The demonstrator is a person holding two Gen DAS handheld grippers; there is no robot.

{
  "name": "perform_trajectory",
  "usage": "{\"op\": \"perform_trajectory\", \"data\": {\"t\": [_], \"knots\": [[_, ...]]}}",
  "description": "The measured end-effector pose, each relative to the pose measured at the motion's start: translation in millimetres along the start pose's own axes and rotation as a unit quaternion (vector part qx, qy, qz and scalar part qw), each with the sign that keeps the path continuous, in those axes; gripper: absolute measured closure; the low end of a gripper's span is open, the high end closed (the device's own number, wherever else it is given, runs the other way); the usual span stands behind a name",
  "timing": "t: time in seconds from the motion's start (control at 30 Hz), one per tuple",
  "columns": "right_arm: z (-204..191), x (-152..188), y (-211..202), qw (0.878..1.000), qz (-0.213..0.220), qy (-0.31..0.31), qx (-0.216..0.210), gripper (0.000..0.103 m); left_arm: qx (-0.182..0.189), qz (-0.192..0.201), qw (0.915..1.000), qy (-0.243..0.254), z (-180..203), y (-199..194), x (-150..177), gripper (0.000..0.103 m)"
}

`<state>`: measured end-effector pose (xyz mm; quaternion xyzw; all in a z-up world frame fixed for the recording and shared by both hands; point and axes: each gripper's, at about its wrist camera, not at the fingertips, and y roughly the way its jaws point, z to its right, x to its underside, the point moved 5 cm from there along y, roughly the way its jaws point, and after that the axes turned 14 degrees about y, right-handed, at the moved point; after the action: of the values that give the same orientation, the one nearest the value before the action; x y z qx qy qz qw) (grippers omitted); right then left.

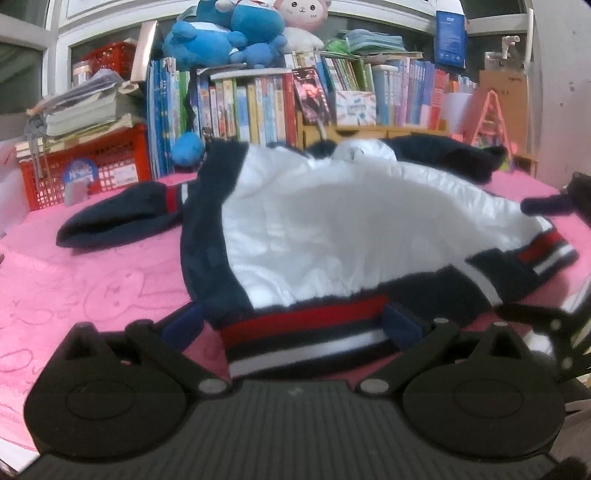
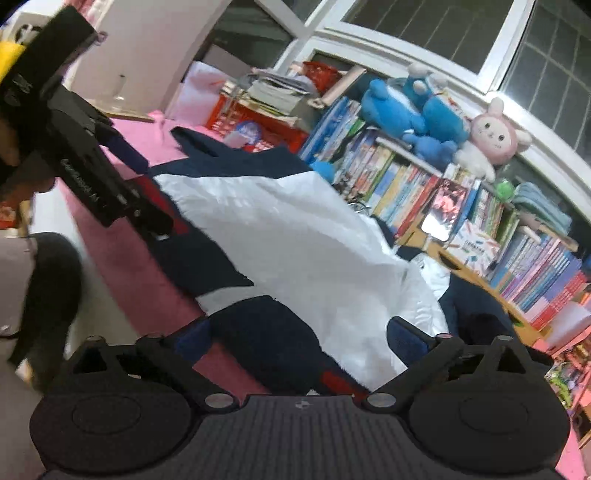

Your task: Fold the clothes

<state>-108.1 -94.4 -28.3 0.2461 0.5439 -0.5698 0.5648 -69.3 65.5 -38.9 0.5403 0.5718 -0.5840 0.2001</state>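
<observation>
A navy and white jacket (image 1: 332, 229) lies spread, white lining up, on a pink cloth (image 1: 92, 288), directly ahead of both sets of jaws. The left gripper (image 1: 293, 325) has its jaws spread wide, and the jacket's red, navy and white striped hem (image 1: 306, 339) lies between them. One sleeve (image 1: 122, 218) stretches out to the left, beyond the left finger. The right gripper (image 2: 299, 343) also stands with its jaws spread, a navy part of the jacket with a red stripe lying between them. Past the jacket, well beyond the jaws, stand rows of books (image 1: 258, 107) with blue plush toys (image 1: 229, 33) on top.
</observation>
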Motion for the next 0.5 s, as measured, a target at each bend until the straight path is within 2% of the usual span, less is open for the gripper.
{"op": "perform_trajectory", "data": {"t": [0.1,0.2,0.3,0.43,0.47,0.5], "knots": [[12,-8,3,0.999,0.015,0.030,0.041,0.001,0.021,0.016,0.9996,0.001,4,-5,-3,0.000],[41,-20,6,0.990,0.033,0.096,0.093,0.001,0.039,0.028,0.9989,0.003,8,-7,-6,0.000],[63,-28,7,0.982,0.041,0.158,0.097,0.000,0.039,0.036,0.9984,0.017,15,-3,-15,0.000],[65,-39,8,0.980,0.064,0.154,0.107,0.001,0.058,0.064,0.9947,0.056,33,-4,-26,0.000],[65,-42,7,0.980,0.070,0.154,0.108,0.001,0.048,0.064,0.9939,0.077,37,-2,-28,0.000],[64,-44,7,0.979,0.072,0.155,0.107,0.001,0.019,0.052,0.9935,0.099,39,4,-28,0.000]]}}
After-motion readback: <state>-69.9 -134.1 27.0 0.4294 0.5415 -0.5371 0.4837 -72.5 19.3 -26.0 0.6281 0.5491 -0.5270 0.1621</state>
